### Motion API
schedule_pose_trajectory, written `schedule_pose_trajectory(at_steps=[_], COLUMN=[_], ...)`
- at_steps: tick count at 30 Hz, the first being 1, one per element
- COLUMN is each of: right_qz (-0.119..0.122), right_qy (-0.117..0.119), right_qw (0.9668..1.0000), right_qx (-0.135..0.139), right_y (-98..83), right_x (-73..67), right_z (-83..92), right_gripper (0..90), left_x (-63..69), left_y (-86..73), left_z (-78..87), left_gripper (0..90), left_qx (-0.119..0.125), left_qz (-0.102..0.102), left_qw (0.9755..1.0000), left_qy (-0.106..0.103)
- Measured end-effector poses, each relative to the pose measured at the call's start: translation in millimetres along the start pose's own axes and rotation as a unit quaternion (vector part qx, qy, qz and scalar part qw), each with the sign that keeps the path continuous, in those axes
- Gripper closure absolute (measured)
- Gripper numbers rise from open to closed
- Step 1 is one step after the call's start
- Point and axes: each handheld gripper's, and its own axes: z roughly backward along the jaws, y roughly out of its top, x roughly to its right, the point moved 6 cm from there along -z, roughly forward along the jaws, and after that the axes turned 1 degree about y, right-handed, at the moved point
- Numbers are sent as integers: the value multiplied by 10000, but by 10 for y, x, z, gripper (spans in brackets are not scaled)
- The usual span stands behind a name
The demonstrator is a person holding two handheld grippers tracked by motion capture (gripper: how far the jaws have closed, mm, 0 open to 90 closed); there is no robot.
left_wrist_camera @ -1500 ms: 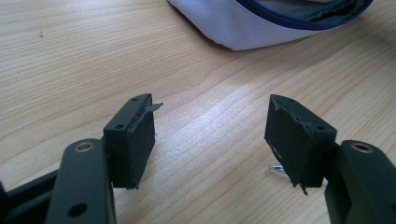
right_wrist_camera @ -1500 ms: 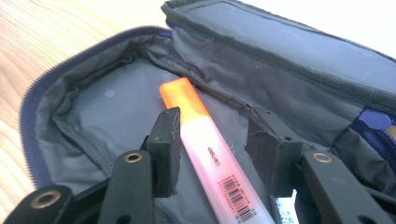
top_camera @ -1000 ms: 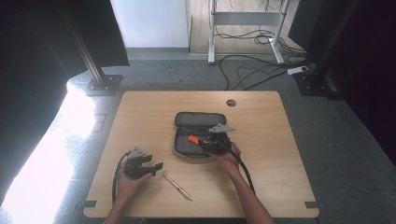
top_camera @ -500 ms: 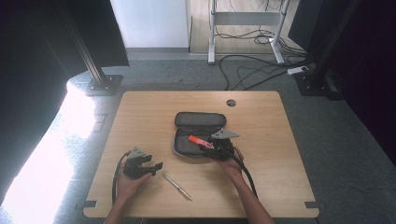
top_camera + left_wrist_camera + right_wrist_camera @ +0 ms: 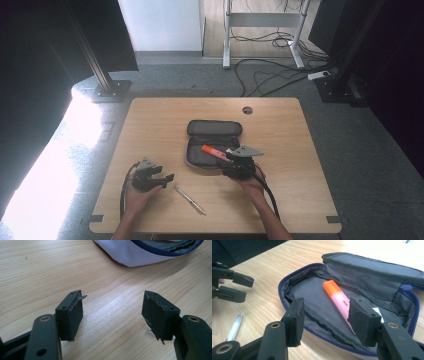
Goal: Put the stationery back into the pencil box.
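Observation:
An open dark pencil case (image 5: 214,128) lies at the table's middle, and an orange-capped pink highlighter (image 5: 214,151) rests inside it. My right gripper (image 5: 226,161) sits at the case's near right edge, open. In the right gripper view its jaws (image 5: 325,303) stand apart in front of the highlighter (image 5: 337,298), whose near end runs behind the right jaw without being pressed. My left gripper (image 5: 167,178) rests on the table at the near left, open. Its jaws (image 5: 113,296) hover over bare wood, with the case's pale outer wall (image 5: 130,252) ahead. The left gripper (image 5: 239,286) also appears far left in the right gripper view.
A silver pen (image 5: 190,199) lies on the wooden table (image 5: 300,200) between the two hands, near the front edge, and reappears as the pen (image 5: 234,327) in the right gripper view. A cable hole (image 5: 247,110) sits at the back. Bare wood surrounds the case.
My right gripper has drawn back from over the case toward the near edge. The highlighter stays lying in the case. The left hand has kept still.

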Motion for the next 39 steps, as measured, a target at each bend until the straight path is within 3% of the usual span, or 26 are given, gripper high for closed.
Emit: schedule_pose_trajectory(at_steps=[26, 39], right_qz=[219, 119], right_qy=[334, 540], right_qw=[9990, 9983], right_qx=[-197, -183], right_y=[-310, -325], right_x=[-384, -514], right_z=[121, 133], right_gripper=[465, 467], left_x=[-1, 4], left_y=[19, 16], left_z=[34, 25], left_gripper=[337, 336], left_qx=[81, 65], left_qz=[28, 26], left_qw=[10000, 10000], left_qy=[-21, -43])
